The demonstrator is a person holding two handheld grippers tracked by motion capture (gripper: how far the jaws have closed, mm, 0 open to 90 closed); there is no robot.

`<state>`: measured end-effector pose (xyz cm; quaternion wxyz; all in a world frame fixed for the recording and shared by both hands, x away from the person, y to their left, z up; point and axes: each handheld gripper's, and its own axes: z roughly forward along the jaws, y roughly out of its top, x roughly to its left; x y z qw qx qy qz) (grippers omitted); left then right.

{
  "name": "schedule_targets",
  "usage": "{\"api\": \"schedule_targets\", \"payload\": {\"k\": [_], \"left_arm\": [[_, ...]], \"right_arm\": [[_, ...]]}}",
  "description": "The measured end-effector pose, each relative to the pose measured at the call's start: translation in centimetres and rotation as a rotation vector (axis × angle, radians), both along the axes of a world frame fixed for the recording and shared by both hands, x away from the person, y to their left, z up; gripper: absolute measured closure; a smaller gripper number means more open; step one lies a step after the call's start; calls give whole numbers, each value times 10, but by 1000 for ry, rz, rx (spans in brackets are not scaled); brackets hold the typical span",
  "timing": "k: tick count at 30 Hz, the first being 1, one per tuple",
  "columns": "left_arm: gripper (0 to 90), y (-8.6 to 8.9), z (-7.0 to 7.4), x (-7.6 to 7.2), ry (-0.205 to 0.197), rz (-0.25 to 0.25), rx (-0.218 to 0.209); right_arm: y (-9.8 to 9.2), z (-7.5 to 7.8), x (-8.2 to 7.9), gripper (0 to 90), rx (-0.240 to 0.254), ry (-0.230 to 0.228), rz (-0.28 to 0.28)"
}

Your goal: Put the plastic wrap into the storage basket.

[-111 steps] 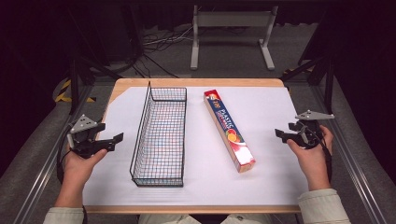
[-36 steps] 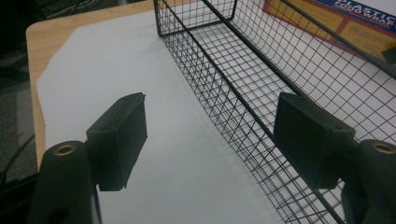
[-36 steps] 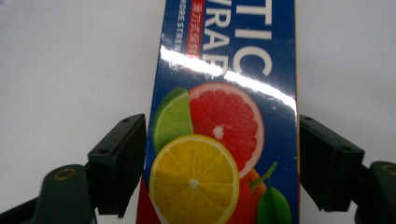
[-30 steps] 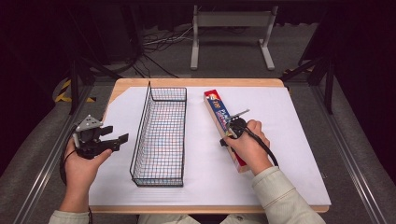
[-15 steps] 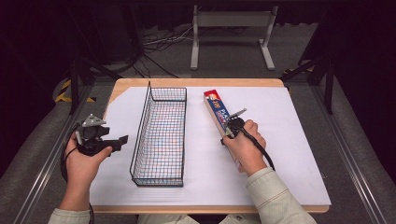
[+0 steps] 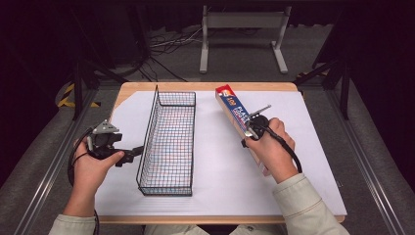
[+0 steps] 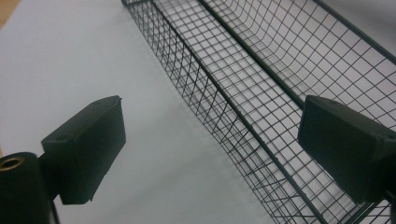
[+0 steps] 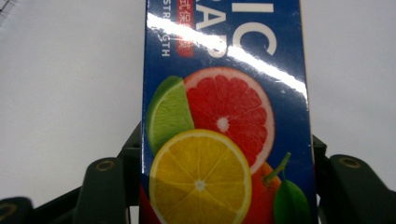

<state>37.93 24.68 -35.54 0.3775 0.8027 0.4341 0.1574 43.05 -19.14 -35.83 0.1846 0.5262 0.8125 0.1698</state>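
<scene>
Gripping: the right gripper (image 6: 248, 131) is clamped across the long blue box (image 6: 234, 110), its jaws pressed on the box's two long sides, as the right gripper view shows.
Box position: it lies aslant on the right half of the white sheet (image 6: 215, 171), its far end near the table's back edge and its near end hidden under the right hand (image 6: 270, 147); whether it rests flat or is raised cannot be told.
Left gripper (image 6: 128, 155): jaws apart with nothing between them, and they have just been opening; it is held low at the left of the sheet, pointing at the wire basket (image 6: 167, 142).
Basket: black mesh, long and narrow, standing lengthwise between the two hands, well apart from the box; its near long wall crosses the left gripper view (image 7: 243, 116) just ahead of the jaws.
In the way: the basket's right wall stands between the box and the basket's floor.
Surroundings: a wooden table (image 6: 205, 86) under the sheet; dark floor, cables (image 6: 166, 46) and a grey metal stand (image 6: 243, 34) beyond it.
Writing: the box face (image 8: 224, 116) shows white capitals cut off by the frame, "IC" and "AP", smaller letters ending "GTH", and a red tag with characters too small to read.
Pictures on box: a lime wedge, a grapefruit half, a lemon half.
</scene>
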Motion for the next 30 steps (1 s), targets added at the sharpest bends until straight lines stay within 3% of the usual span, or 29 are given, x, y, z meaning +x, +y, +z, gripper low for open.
{"api": "schedule_targets", "payload": {"k": [3, 8, 13, 17, 23, 30], "left_arm": [[77, -1, 6, 0, -4, -20, -5], [80, -2, 27, -2, -56, -100, 23], [61, -9, 37, -3, -43, -155, 27], [53, -16, 43, -5, -86, -177, 79], [44, -30, 49, -6, -104, -263, 37], [60, -44, 54, -8, -137, -357, 18]], "right_arm": [[-1, 9, -3, 413, -10, -12, 14], [-5, 35, -10, 413, 7, -9, 87], [-6, 50, -15, 412, 48, 5, 146], [-4, 63, -18, 411, 31, -1, 202], [-4, 83, -22, 410, 34, 13, 314], [-5, 92, -29, 410, 46, 18, 395]]}}
